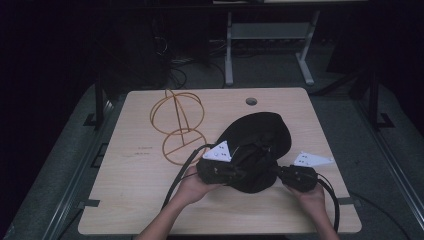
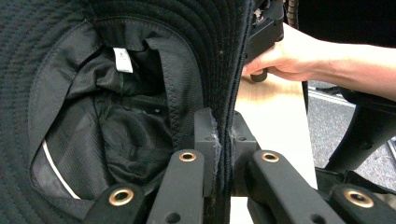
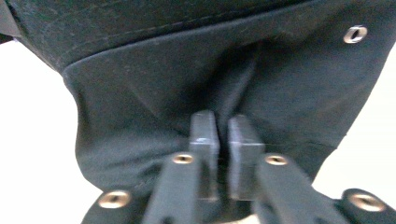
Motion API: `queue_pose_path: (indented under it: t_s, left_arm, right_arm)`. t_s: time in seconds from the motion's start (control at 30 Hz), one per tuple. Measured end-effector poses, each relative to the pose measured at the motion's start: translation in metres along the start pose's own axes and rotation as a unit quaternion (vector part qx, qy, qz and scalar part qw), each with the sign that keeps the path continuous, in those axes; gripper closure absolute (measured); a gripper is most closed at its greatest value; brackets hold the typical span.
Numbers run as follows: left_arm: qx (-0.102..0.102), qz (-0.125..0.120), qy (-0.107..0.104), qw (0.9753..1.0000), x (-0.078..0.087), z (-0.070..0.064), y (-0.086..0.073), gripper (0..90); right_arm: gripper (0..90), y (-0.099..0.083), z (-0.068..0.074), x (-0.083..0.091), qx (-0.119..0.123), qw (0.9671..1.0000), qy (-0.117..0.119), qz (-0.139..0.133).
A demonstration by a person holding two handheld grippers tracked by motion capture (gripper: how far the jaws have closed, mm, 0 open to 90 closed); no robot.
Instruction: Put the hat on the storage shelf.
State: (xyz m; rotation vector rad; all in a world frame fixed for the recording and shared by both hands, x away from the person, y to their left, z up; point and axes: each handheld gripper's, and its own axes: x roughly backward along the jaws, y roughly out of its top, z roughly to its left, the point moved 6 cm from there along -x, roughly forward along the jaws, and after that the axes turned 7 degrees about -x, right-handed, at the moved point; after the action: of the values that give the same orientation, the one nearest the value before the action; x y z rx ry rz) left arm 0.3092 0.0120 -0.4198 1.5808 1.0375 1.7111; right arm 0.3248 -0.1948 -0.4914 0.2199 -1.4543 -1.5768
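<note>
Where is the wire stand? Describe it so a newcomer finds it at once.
Start from the wooden table and look to its far left part, left of the black hat held by both tools. The wire stand lies there: thin golden hoops forming a dome over a round base, the one see-through, wiry thing beside the solid dark fabric.

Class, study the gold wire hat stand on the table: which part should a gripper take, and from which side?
Probably the upright wire hoop at the top of the hat stand, approached from above. It rises clear of the table, giving both jaws room; the base ring lies flat, harder to get under.
</note>
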Motion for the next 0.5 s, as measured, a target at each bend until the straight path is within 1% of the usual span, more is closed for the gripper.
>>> queue_pose_path:
  t_s: [0.07,0.13,0.27,0.3,0.37,0.43,0.47,0.5]
  left_arm:
    - [-0.001,0.0,0.003,1.0,0.001,-0.001,0.0,85.4]
    - [-0.003,0.002,0.004,1.0,0.003,-0.001,0.0,84.0]
    - [-0.009,-0.001,0.012,0.9999,0.008,-0.004,0.002,73.4]
    - [-0.013,0.001,0.015,0.9998,0.009,-0.005,0.003,69.3]
    - [-0.02,0.007,0.023,0.9995,0.012,-0.007,0.003,64.6]
    - [-0.026,0.014,0.032,0.9991,0.016,-0.008,0.002,59.6]
    - [-0.026,0.014,0.032,0.9991,0.016,-0.008,0.002,58.2]
    - [-0.03,0.016,0.04,0.9986,0.021,-0.009,0.001,56.7]
  right_arm:
    - [87.7,0.0,0.0,0.002,-0.003,1.0,-0.001,-0.002]
    - [88.1,0.001,0.0,0.006,0.0,1.0,-0.001,-0.003]
    - [88.4,0.006,0.003,0.017,0.007,0.9997,-0.007,-0.023]
    - [88.4,0.008,0.004,0.021,0.008,0.9995,-0.009,-0.029]
    - [88.5,0.011,0.004,0.028,0.008,0.999,-0.013,-0.042]
    - [88.5,0.013,0.005,0.036,0.0,0.9985,-0.013,-0.053]
    - [88.5,0.013,0.005,0.036,0.0,0.9985,-0.013,-0.053]
    - [88.5,0.015,0.005,0.045,0.0,0.9976,-0.015,-0.067]
